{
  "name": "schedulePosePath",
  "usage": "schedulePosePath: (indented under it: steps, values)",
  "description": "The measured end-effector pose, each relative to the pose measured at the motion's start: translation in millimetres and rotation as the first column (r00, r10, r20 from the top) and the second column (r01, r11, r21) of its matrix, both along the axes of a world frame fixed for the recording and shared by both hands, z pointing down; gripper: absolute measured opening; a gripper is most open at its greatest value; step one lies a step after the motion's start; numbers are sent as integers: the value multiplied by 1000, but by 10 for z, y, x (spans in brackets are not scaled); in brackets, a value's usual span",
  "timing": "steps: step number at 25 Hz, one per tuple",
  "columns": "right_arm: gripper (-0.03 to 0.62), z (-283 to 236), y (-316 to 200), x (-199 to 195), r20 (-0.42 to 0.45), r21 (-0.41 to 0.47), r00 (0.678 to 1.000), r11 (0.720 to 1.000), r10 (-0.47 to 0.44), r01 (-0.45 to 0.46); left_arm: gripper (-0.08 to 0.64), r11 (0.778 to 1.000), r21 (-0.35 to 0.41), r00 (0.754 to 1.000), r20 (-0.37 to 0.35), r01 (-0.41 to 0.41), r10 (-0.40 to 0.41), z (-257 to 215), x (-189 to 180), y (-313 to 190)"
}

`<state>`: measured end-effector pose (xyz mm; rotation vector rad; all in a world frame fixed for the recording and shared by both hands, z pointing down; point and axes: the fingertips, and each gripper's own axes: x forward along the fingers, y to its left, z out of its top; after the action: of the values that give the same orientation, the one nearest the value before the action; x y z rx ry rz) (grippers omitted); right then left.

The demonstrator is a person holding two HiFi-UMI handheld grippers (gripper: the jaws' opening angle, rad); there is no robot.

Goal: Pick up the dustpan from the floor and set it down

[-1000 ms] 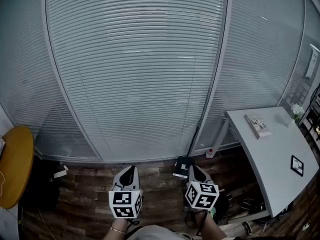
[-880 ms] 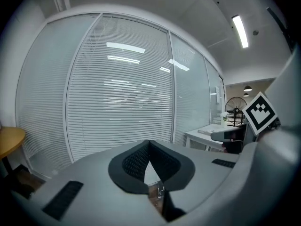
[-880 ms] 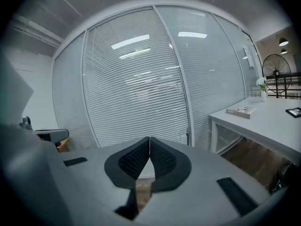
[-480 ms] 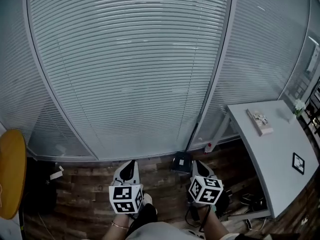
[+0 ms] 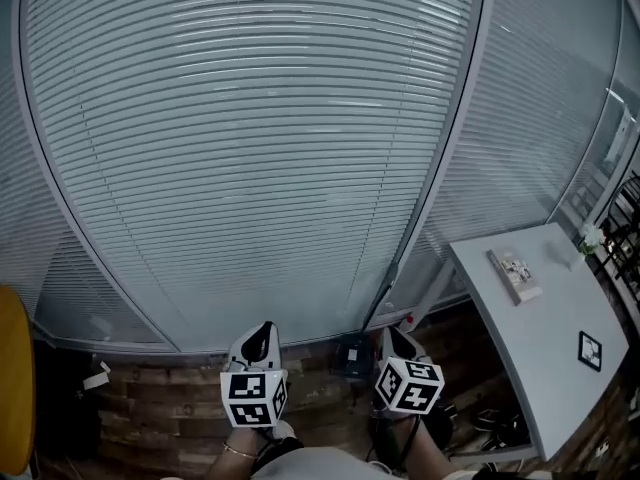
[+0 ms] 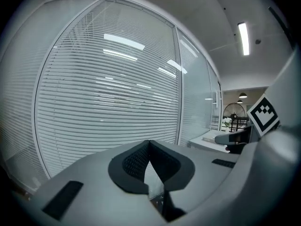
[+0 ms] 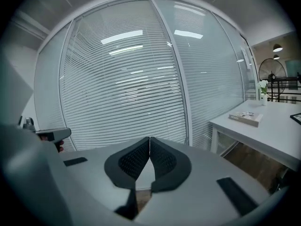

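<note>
The dustpan [image 5: 352, 357] is a dark, boxy shape on the wooden floor against the glass wall, and its thin dark handle [image 5: 380, 293] slants up along the window frame. In the head view it lies between my two grippers and a little ahead of them. My left gripper [image 5: 263, 334] is shut and holds nothing, its jaws meeting tip to tip [image 6: 149, 143]. My right gripper [image 5: 391, 335] is likewise shut and empty [image 7: 149, 139], just right of the dustpan. Both point towards the blinds, well above the floor.
A glass wall with closed blinds [image 5: 250, 148] fills the view ahead. A white table [image 5: 545, 363] stands at the right with a book [image 5: 511, 267] and a small dark frame [image 5: 590, 350] on it. Cables lie under the table [image 5: 495, 423]. A yellow round top [image 5: 10, 388] shows at the left edge.
Both grippers have moved forward towards the glass wall, still shut. The dustpan now sits closer, between them. The table and yellow top have slid outwards in the head view.
</note>
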<state>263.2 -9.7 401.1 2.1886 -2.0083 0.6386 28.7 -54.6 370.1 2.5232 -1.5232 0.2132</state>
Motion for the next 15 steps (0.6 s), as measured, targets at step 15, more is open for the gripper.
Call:
schedulePosePath:
  steps: [15]
  values:
    - [32, 103, -1204, -300, -21, -21, 999, 999, -30, 29, 17, 998, -54, 1000, 25, 12, -10, 247, -300, -1172]
